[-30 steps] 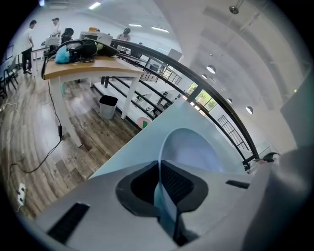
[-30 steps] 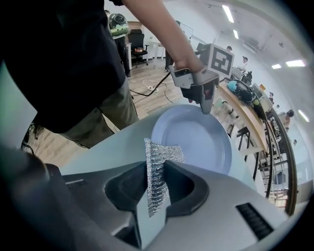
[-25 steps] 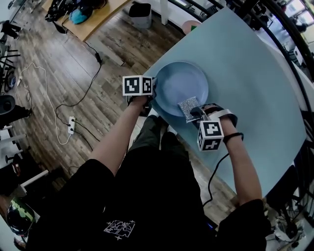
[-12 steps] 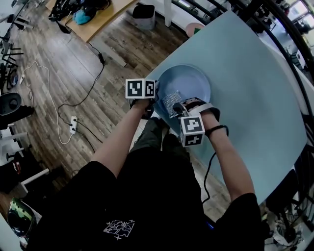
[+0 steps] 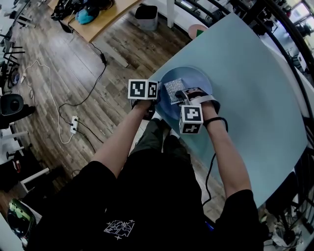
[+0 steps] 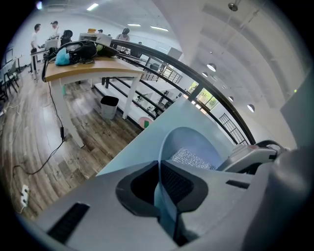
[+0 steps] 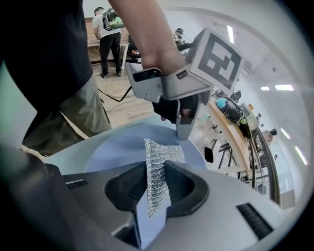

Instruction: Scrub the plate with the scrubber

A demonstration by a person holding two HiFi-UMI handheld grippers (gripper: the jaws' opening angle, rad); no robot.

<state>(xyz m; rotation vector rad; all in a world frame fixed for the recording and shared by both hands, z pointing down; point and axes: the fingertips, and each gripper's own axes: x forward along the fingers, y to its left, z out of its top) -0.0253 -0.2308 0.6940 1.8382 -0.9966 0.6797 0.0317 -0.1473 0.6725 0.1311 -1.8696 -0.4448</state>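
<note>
Pale tabletop (image 5: 255, 73) bears a round blue plate (image 5: 198, 78); left gripper (image 6: 159, 184) clamps its rim. Silvery mesh scrubber (image 7: 162, 154) — pinched in right gripper (image 7: 156, 196) — touches it.

A blue plate (image 5: 198, 78) is held at its left rim by the left gripper (image 5: 155, 99); a silvery scrubber (image 5: 173, 91) is pressed onto it by the right gripper (image 5: 184, 96).

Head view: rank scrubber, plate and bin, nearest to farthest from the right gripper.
1. scrubber: clamped in the right gripper itself.
2. plate: just beneath the scrubber.
3. bin: on the floor at the top of the view, well past the plate.
</note>
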